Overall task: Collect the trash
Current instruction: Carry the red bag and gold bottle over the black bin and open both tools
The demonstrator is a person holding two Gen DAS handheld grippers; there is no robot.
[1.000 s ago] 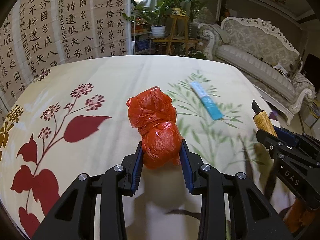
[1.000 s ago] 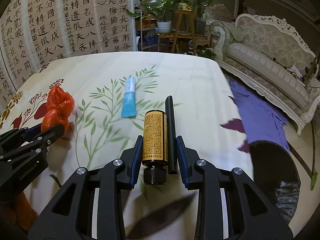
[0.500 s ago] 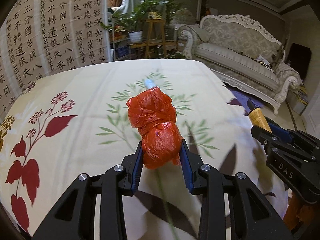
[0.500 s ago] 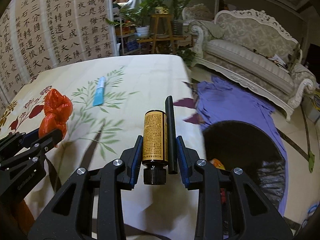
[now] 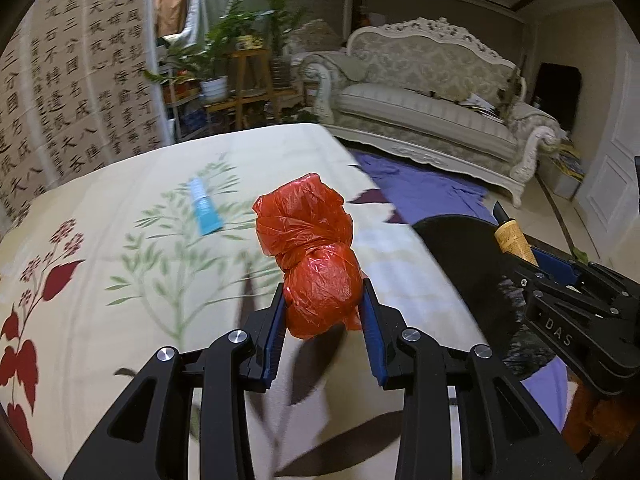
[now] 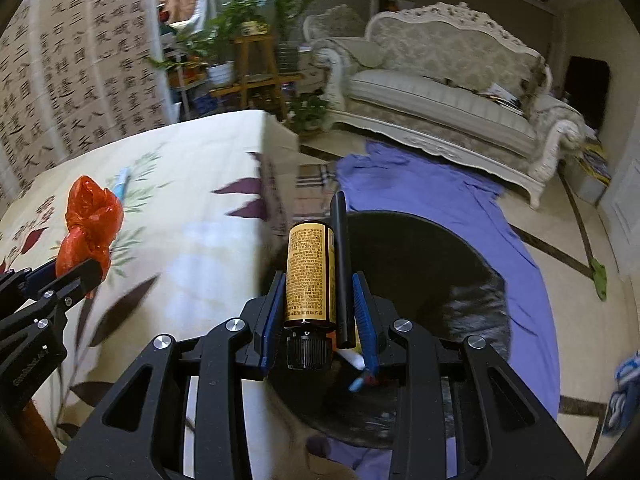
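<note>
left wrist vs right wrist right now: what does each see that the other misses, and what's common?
Left wrist only: the left tongs head-on, clamped on the red bag.

Right wrist only: the right tongs head-on, clamped on the yellow bottle and black stick; trash inside the black bin; a green scrap on the floor.

Both: the red bag, the blue tube, the flowered tablecloth, the purple cloth, the sofa and the plants.
</note>
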